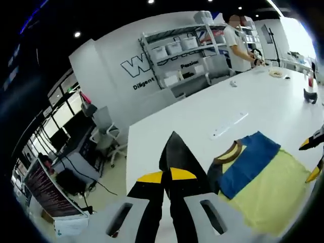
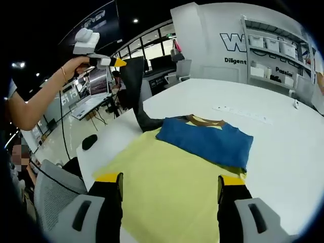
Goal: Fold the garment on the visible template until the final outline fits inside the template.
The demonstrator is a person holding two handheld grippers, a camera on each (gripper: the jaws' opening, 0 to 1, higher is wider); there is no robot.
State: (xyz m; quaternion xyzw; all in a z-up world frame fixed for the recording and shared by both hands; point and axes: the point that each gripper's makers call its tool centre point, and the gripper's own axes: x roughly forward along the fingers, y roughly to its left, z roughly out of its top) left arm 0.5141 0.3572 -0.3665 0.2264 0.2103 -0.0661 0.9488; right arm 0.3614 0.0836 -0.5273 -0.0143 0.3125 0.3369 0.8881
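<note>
1. Currently the left gripper point(image 1: 167, 176) has its jaws clenched on the dark sleeve point(image 1: 174, 152). In the right gripper view a hand point(image 2: 76, 63) holds it up, well above the desk point(image 2: 283, 152), and the sleeve hangs down from it to the garment's far left corner.
2. The right gripper point(image 2: 170, 178) has its jaws released and spread wide. They sit low over the near yellow edge of the garment point(image 2: 167, 157) and grasp nothing.
3. The garment lies flat on the desk. A blue part point(image 2: 207, 142) is folded across its far end, with the brown collar point(image 2: 205, 120) just past it.
4. I cannot make out the template outline under the cloth, so I cannot judge how well the garment fits it.
5. The relation that matters, as I read it:
   - The garment's long axis runs straight away from the right jaws, from the near edge to the collar.
   - The lifted sleeve joins at the left side of that axis.
   - In the left gripper view, the body of the garment lies to the right of the left jaws and below them.
6. The left gripper is the one in charge of the sleeve. I judge the next move is to carry it across, toward that axis, and lay it on the yellow body.
7. The right jaws are nearer the near edge and could pin it or fold it later.
8. The risk is that a tug on the sleeve drags the whole garment sideways.
</note>
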